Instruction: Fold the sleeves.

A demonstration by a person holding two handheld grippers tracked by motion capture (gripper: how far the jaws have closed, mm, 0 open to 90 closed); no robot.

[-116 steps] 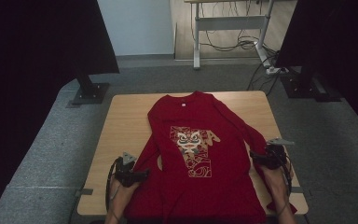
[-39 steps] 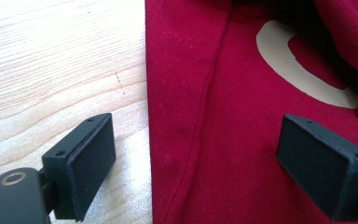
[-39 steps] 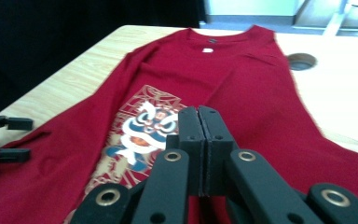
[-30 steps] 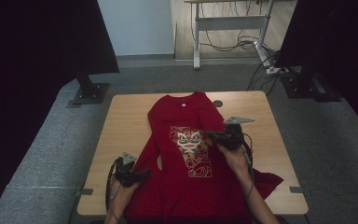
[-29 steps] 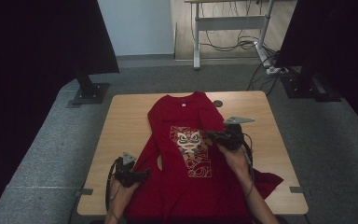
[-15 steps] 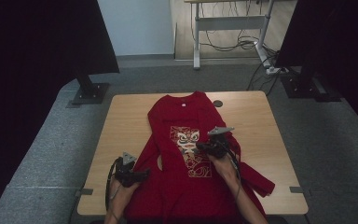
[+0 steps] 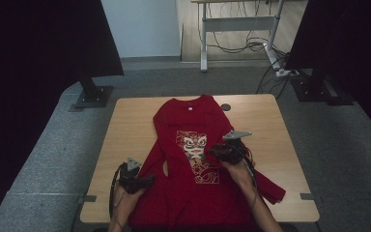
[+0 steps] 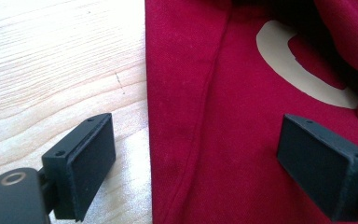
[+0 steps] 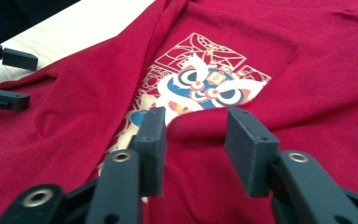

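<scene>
A red long-sleeved shirt [image 7: 193,145] with a lion-mask print [image 7: 193,144] lies flat on the wooden table [image 7: 265,125], collar away from me. My right gripper [image 7: 212,152] hovers low over the print, pointing left. Its jaws have just been opening, and a fold of the right sleeve [image 9: 200,133] lies loose between its pads [image 9: 156,130]. The remainder of that sleeve [image 7: 266,186] trails toward the table's right front. My left gripper [image 7: 149,180] stands open astride the shirt's left side seam [image 8: 200,140], one pad [image 8: 91,161] over bare wood. The left gripper [image 9: 10,79] also appears in the right gripper view.
A small dark round cap [image 7: 226,107] is set in the tabletop beside the shirt's right shoulder. Black panels on stands [image 7: 92,94] flank the table. A desk frame with cables [image 7: 241,29] stands behind it. Bare wood [image 7: 130,125] lies on both sides of the shirt.
The right gripper has come down and toward me over the print, bringing the sleeve across the shirt's front, and its jaws have opened. The left gripper has stayed put.
</scene>
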